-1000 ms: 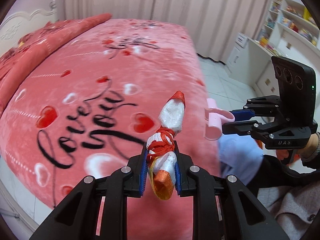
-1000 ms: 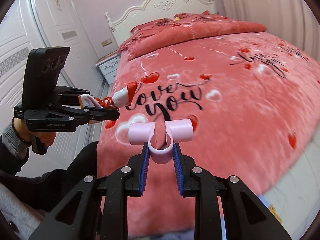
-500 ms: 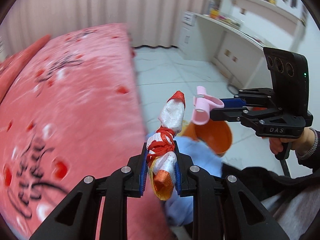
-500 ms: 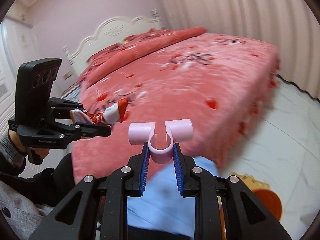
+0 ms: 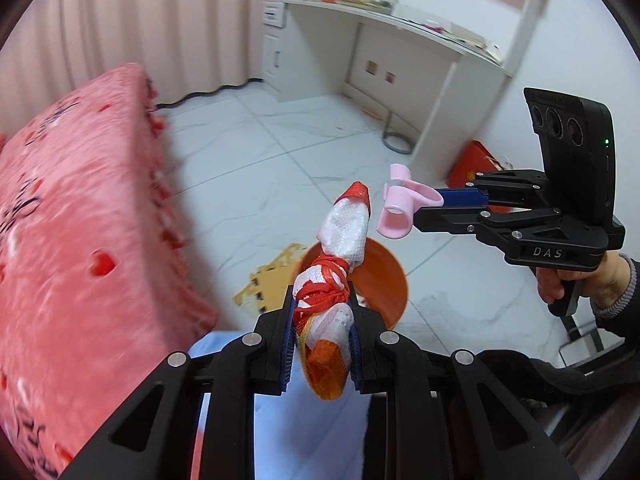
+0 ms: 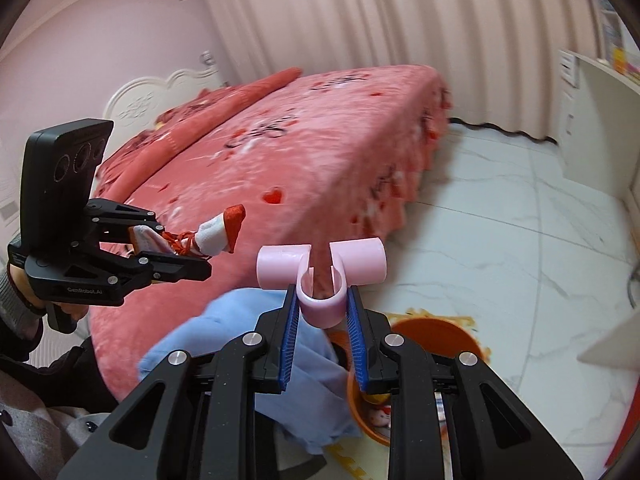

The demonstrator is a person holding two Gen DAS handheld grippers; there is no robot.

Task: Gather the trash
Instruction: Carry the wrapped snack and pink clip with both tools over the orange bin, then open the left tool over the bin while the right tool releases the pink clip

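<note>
- Both grippers swing away from the bed [image 5: 80,240], which now sits off to the left of the left wrist view instead of filling it.
- The white tiled floor [image 5: 260,160] and the desk [image 5: 400,40] come into view.
- The orange bin [image 5: 380,280] now lies below the left gripper [image 5: 320,344] and its cloth bundle [image 5: 340,240].
- The right gripper [image 6: 323,320] with the pink clip [image 6: 320,268] now hangs above the bin's rim [image 6: 432,326], over floor rather than blanket.
</note>
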